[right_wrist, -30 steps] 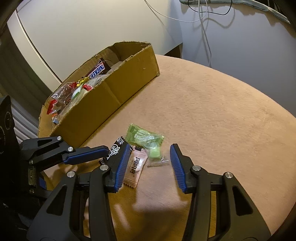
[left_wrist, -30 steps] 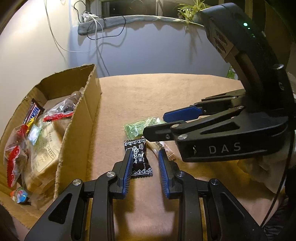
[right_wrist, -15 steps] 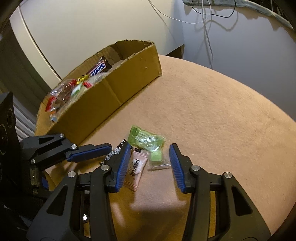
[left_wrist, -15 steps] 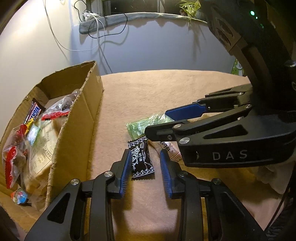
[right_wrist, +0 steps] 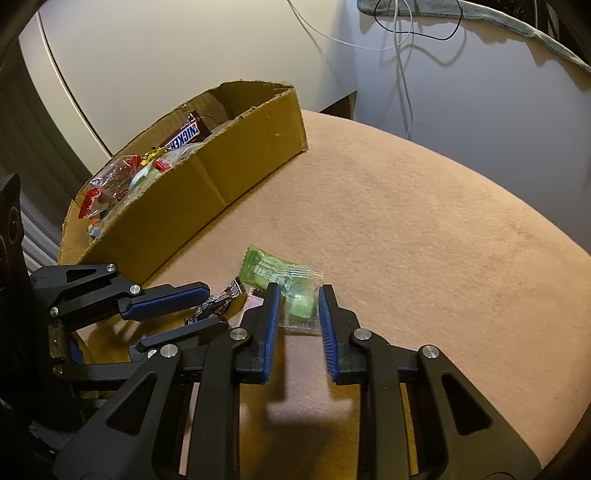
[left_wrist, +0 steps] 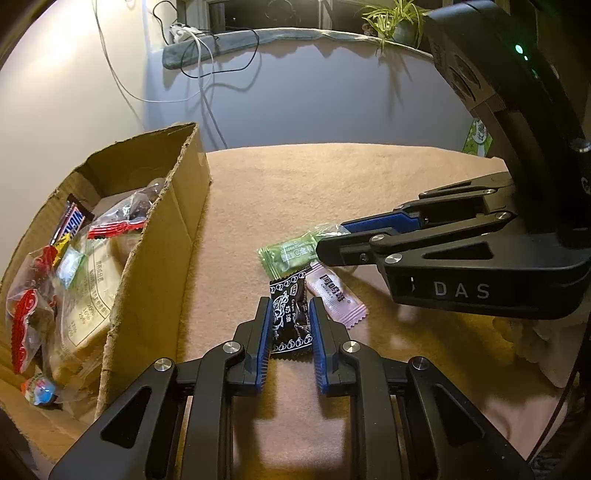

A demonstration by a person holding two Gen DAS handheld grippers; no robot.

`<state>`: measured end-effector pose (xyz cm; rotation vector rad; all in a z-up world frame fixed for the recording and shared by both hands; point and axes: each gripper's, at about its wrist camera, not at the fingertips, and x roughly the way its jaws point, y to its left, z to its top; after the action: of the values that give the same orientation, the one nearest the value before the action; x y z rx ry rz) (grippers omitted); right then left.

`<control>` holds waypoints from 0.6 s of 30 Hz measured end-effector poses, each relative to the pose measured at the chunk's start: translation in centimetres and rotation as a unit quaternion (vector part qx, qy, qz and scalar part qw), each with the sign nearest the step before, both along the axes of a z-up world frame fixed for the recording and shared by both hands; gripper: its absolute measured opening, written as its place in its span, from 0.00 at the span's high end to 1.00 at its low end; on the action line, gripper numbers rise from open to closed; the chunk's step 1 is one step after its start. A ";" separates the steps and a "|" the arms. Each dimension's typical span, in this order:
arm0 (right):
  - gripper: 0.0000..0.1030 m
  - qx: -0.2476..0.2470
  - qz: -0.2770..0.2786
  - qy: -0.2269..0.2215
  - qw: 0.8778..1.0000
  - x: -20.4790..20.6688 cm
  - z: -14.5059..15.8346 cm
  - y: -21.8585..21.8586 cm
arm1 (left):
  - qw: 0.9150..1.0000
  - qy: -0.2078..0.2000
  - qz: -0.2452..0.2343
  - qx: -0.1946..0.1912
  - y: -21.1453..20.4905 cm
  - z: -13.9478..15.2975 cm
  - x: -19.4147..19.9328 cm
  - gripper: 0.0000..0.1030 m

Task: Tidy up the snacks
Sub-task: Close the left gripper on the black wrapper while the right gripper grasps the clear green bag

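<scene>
On the tan table cover (left_wrist: pixel 332 177) lie three small candies in a cluster. My left gripper (left_wrist: pixel 289 306) is shut on the black-wrapped candy (left_wrist: pixel 290 321), its blue pads pressing both sides; this gripper (right_wrist: pixel 214 306) and candy (right_wrist: pixel 218 301) also show in the right wrist view. My right gripper (right_wrist: pixel 300 291) is closing, its pads against the clear end of the green candy (right_wrist: pixel 266 269). From the left wrist, that gripper (left_wrist: pixel 332 238) reaches in from the right over the green candy (left_wrist: pixel 288 253). A pink candy (left_wrist: pixel 336 293) lies loose between the other two.
An open cardboard box (left_wrist: pixel 155 280) stands left of the candies, holding a Snickers bar (left_wrist: pixel 72 221) and several bagged snacks. Something white and crumpled (left_wrist: pixel 535 332) sits at the right. Cables, a grey cloth (left_wrist: pixel 295 35) and a plant (left_wrist: pixel 391 18) line the far wall.
Both grippers have narrowed without shifting place: the left one closed onto the black candy, the right one closed in on the green candy's wrapper.
</scene>
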<state>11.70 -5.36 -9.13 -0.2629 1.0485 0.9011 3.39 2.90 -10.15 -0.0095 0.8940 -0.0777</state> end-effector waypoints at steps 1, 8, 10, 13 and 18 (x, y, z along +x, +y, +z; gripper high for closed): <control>0.79 0.001 -0.003 -0.003 1.000 0.0 0.1 -0.2 | 1.000 -0.001 0.000 -0.003 0.0 0.1 -0.1 0.83; 0.79 0.014 -0.019 -0.013 1.000 0.4 1.5 -1.7 | 1.000 -0.012 -0.004 -0.018 0.2 1.1 -0.7 0.88; 0.79 0.016 -0.023 -0.016 0.999 0.5 1.8 -1.9 | 1.000 -0.008 -0.007 -0.013 0.0 0.8 -0.6 0.88; 0.79 0.015 -0.022 -0.015 1.000 0.4 1.8 -1.8 | 1.000 -0.006 -0.010 -0.008 -0.1 0.7 -0.5 0.88; 0.79 0.011 -0.013 -0.013 1.000 0.1 1.6 -1.2 | 1.000 0.018 -0.014 0.005 -0.6 -0.1 0.0 0.73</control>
<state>11.81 -6.59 -7.51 -0.2406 1.0156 0.8828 3.38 2.25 -10.21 0.0117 0.9299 -0.1000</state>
